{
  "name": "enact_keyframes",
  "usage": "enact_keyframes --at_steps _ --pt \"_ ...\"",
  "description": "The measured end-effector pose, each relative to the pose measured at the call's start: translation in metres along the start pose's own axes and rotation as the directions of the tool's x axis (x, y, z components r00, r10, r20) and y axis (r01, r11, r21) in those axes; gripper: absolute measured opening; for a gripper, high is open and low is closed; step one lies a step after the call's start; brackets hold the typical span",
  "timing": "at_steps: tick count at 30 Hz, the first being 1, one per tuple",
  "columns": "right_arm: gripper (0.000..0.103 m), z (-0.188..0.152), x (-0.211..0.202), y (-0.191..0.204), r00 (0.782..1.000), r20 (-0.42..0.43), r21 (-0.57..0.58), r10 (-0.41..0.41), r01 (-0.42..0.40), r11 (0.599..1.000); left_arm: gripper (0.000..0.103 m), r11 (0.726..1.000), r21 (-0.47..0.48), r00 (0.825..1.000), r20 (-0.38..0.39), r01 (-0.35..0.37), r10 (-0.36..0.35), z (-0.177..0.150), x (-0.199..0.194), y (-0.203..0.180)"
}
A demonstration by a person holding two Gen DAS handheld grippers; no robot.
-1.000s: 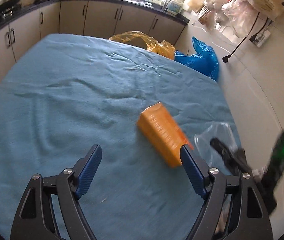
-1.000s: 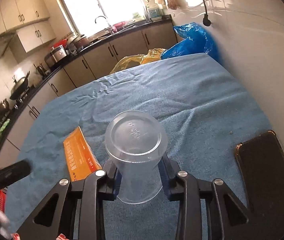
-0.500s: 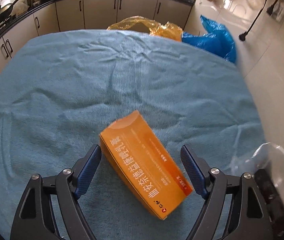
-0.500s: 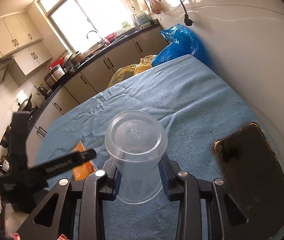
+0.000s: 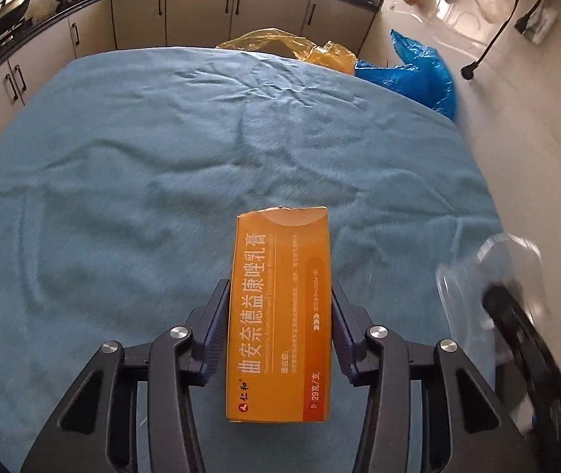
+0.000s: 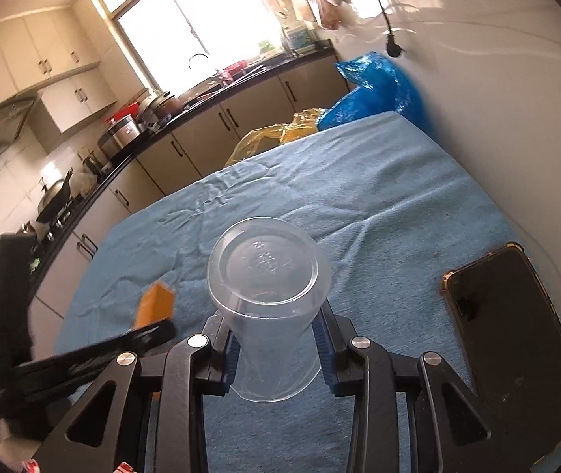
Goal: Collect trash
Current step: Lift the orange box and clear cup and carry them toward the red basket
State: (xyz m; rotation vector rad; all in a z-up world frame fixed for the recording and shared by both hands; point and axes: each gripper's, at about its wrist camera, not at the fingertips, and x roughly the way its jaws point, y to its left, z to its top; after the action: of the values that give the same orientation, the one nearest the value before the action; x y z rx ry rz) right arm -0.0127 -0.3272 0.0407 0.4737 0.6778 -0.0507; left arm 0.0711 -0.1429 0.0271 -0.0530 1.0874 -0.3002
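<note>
From my left wrist view, my left tongs have just been closing, and their blue pads now press both long sides of the flat orange cardboard box printed with white characters. The box runs lengthwise between the fingers, its far end sticking out over the wrinkled blue cloth that covers the surface. At the right edge a clear plastic cup shows as a blur against a dark arm, probably my other tongs. Beyond the far edge of the surface sit a crumpled yellow plastic bag and a blue plastic bag.

From my right wrist view, my right tongs are clamped on the clear plastic cup, which is held with its base towards the camera. To the left, the orange box pokes out past the black arm of my left tongs. A black phone in a gold-edged case lies flat on the cloth at the right, near the wall.
</note>
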Motion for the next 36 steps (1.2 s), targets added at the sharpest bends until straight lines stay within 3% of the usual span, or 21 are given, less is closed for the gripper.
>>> enact_keyframes --at_steps 5,11,16,20,22,27,36 --pt "0.036 -0.005 -0.008 0.019 0.999 0.046 -0.079 -0.007 0.011 0.997 0.046 0.999 -0.011 0.999 0.028 0.036 -0.036 -0.041 -0.047 0.031" --pt "0.036 -0.013 -0.009 0.032 0.997 0.065 -0.145 -0.030 0.039 0.989 0.046 0.999 -0.011 0.990 0.137 -0.037 0.038 -0.103 -0.116 0.075" --pt "0.036 -0.019 -0.004 0.036 0.999 0.037 -0.153 -0.034 0.039 0.987 0.046 0.994 -0.103 0.968 0.241 -0.044 0.068 -0.140 -0.160 0.120" --pt "0.036 -0.026 -0.005 0.042 0.999 0.008 -0.129 -0.045 0.046 0.991 0.046 0.986 -0.113 0.943 0.296 -0.121 0.150 -0.152 -0.181 0.141" --pt "0.036 -0.032 -0.015 0.043 1.000 -0.022 -0.075 0.006 -0.008 0.997 0.046 0.986 -0.120 0.934 0.323 -0.119 0.152 -0.160 -0.193 0.153" --pt "0.036 -0.060 -0.049 0.066 0.996 -0.056 -0.073 0.063 -0.067 0.995 0.046 0.984 -0.135 0.931 0.332 -0.112 0.152 -0.178 -0.206 0.177" --pt "0.036 -0.127 -0.093 0.129 0.990 -0.118 -0.228 0.074 -0.100 0.968 0.046 0.986 -0.140 0.919 0.372 -0.086 0.133 -0.205 -0.225 0.197"
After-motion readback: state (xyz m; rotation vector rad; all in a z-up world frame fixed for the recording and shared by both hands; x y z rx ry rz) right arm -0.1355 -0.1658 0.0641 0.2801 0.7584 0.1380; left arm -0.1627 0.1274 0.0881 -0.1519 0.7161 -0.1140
